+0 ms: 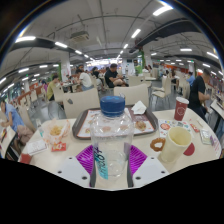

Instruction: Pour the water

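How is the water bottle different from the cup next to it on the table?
The bottle is clear plastic with a blue cap on; the cup is pale, opaque and open-topped. The bottle stands upright between the claw fingers; the cup sits apart, beside them, and looks tilted. The bottle is taller. Both rest on the white table.

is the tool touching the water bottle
Touching: the gripper view shows the water bottle pressed between both purple pads of the tool.
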Tool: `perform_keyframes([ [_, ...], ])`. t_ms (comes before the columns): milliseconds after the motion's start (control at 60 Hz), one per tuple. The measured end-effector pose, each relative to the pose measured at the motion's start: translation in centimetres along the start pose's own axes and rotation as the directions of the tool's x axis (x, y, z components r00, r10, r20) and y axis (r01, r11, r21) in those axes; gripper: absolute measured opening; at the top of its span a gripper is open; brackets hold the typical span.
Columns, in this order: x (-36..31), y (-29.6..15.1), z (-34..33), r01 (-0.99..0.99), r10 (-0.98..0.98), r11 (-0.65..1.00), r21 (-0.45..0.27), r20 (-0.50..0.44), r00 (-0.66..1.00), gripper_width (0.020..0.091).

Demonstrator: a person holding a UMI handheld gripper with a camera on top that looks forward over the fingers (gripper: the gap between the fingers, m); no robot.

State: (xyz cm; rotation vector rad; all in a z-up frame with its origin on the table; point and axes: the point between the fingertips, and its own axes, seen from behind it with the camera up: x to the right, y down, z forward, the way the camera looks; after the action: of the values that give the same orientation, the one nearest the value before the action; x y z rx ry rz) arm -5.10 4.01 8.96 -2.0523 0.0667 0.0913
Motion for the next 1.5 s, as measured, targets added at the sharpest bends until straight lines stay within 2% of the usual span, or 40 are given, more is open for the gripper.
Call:
perform_keyframes([
  [83, 0.0, -2.8, -1.6, -0.152, 0.151, 0.988, 0.019, 0.059, 0.987, 0.0417],
  [167, 0.5, -5.5, -2.4, -0.393, 0.387, 0.92, 0.002, 0.168, 0.907, 0.0417],
  [267, 0.7, -8.5, -2.8, -0.687, 0.679, 0.722, -0.076, 0.268, 0.684, 0.0417],
  [383, 1.4, -10.7, -2.6, -0.885, 0.883, 0.4, -0.236, 0.359, 0.303, 0.0419],
  [483, 3.7, -11.5, -2.7, -0.939, 0.94, 0.153, -0.307, 0.339, 0.042, 0.0417],
  [583, 5.2, -10.0, -0.6, -0.943, 0.943, -0.008, -0.331, 0.313, -0.118, 0.0417],
  [750, 7.2, -8.4, -0.8, -0.926, 0.934, -0.139, -0.351, 0.266, -0.241, 0.0417],
  [917, 7.2, -8.9, -0.6, -0.924, 0.956, -0.03, -0.38, 0.258, -0.138, 0.0415],
  [1000, 8.1, -9.6, -2.0, -0.922, 0.957, 0.178, -0.345, 0.278, 0.081, 0.0417],
  [1083, 9.9, -11.3, -2.6, -0.851, 0.868, 0.467, -0.241, 0.309, 0.389, 0.0417],
  [1183, 12.8, -14.5, -3.9, -0.627, 0.609, 0.777, -0.056, 0.319, 0.726, 0.0416],
  [1250, 15.3, -16.4, -5.0, -0.433, 0.401, 0.899, 0.064, 0.278, 0.873, 0.0417],
  [1317, 18.4, -18.1, -6.2, -0.263, 0.23, 0.954, 0.147, 0.208, 0.951, 0.0416],
  [1383, 21.7, -16.9, -5.5, -0.127, 0.103, 0.975, 0.18, 0.14, 0.985, 0.0419],
  [1500, 27.1, -13.6, -4.0, 0.04, -0.045, 0.989, 0.141, 0.026, 0.999, 0.0423],
])
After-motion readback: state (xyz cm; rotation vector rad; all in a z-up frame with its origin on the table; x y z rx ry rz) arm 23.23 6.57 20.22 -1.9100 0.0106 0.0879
